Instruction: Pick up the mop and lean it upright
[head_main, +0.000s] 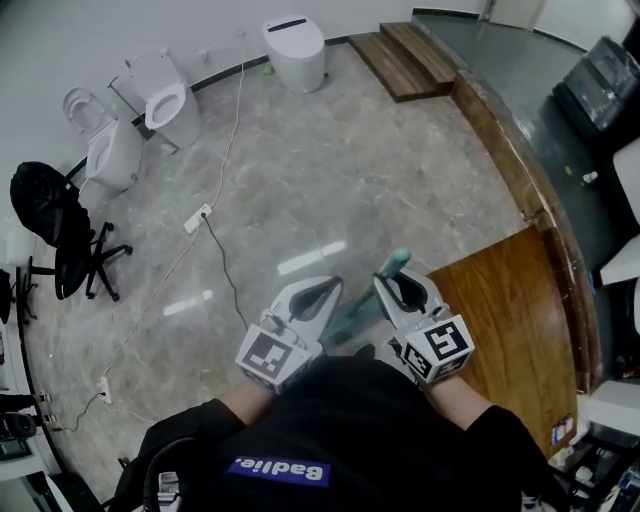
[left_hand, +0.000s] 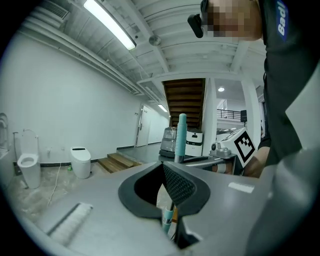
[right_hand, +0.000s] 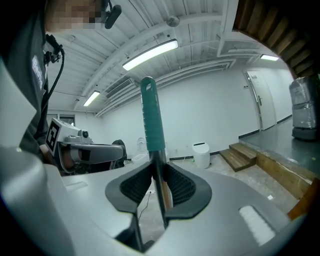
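Teal-handled mop (right_hand: 151, 120) is up off the stone floor (head_main: 330, 170), near upright, clamped in the right gripper (right_hand: 157, 172); left gripper (left_hand: 164, 167) has its jaws together, pole just beyond; next, seemingly, rest it against a support and ease off; toilets (head_main: 165, 105) far off, open bowl apparently empty.

Grey marbled floor (head_main: 330, 170), white toilets (head_main: 295, 50) along white wall (head_main: 80, 35), black office chair (head_main: 60, 225), wooden steps (head_main: 405, 60), ceiling strip lights (left_hand: 107, 22).
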